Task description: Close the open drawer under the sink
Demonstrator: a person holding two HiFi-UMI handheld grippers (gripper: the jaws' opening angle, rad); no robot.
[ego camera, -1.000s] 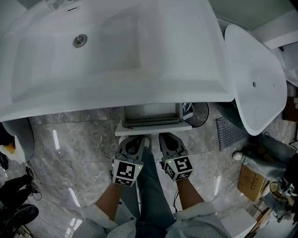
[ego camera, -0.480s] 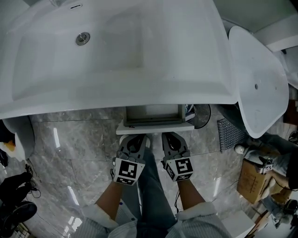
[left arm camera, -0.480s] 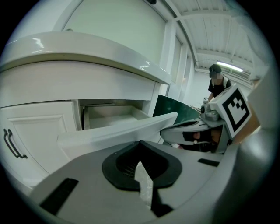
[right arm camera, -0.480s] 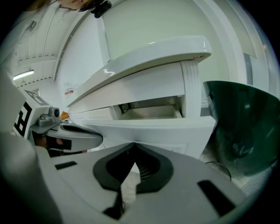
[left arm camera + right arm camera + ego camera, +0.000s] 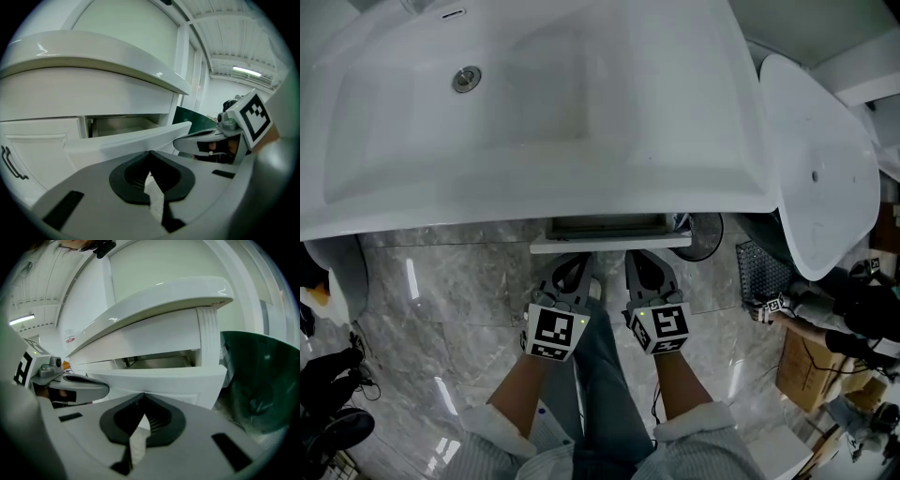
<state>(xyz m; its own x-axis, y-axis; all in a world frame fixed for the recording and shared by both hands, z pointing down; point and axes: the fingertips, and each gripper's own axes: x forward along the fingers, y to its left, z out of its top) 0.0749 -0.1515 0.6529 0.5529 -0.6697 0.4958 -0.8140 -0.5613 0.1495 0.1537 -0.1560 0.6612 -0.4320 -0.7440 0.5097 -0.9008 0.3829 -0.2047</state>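
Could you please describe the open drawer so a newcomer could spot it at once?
Start at the big white sink filling the top of the head view. Under its front edge a white drawer juts out over the marble floor. Unlike the flush closed panel beside it, its grey inside shows.

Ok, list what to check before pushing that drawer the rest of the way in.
1. Drawer not fully in: ok, a gap shows under the sink.
2. Left gripper shut and empty: ok.
3. Right gripper shut and empty: ok.
4. Both grippers' tips touching the drawer front: cannot tell.
5. Drawer contents clear of the opening: cannot tell, inside mostly hidden.
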